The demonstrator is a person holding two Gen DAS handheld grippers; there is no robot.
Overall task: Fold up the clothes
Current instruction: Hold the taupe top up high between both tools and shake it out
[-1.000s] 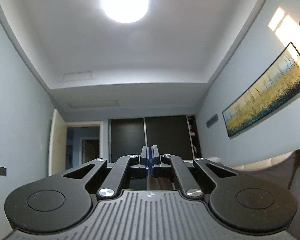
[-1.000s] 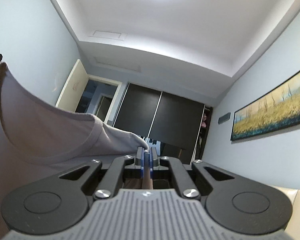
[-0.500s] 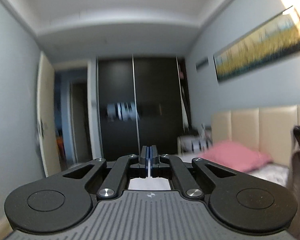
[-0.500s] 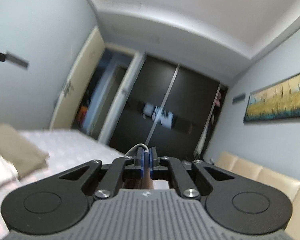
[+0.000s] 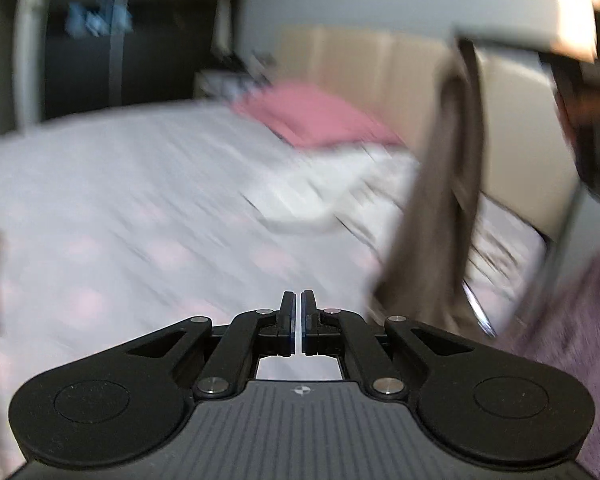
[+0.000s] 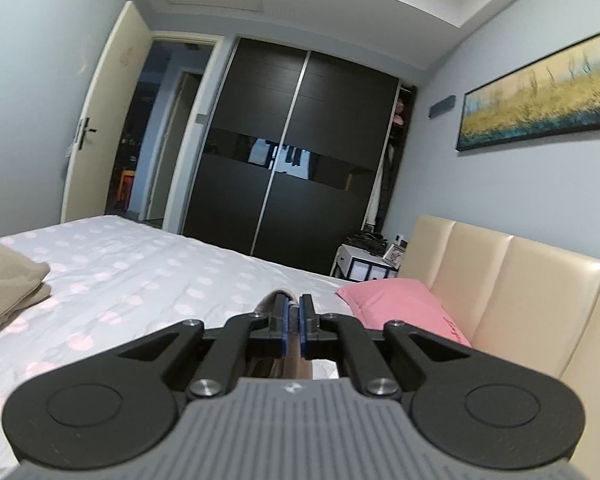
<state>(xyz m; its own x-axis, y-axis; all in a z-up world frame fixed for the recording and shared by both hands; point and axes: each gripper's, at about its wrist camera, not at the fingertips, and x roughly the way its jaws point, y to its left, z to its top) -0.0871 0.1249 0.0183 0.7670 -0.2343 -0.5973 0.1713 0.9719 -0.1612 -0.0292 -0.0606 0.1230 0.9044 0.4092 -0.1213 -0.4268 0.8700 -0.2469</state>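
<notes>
A grey-brown garment (image 5: 440, 184) hangs in a long bunched strip at the right of the blurred left wrist view, above the bed. My left gripper (image 5: 298, 296) is shut with nothing between its pads, low over the sheet and left of the hanging cloth. In the right wrist view my right gripper (image 6: 294, 300) is shut on a fold of that garment (image 6: 288, 366), which shows brownish between and under the fingers. The rest of the garment is hidden below that camera.
The bed (image 6: 148, 280) has a white sheet with pink dots. A folded beige cloth (image 6: 8, 284) lies at its left, a pink pillow (image 6: 400, 304) by the cream headboard (image 6: 520, 300). A dark wardrobe (image 6: 292, 152), a nightstand (image 6: 364, 264) and an open door (image 6: 100, 120) stand beyond.
Both views have swung down from the ceiling to the bed. The left gripper has dropped close to the sheet. The garment no longer stretches across the left of the right wrist view.
</notes>
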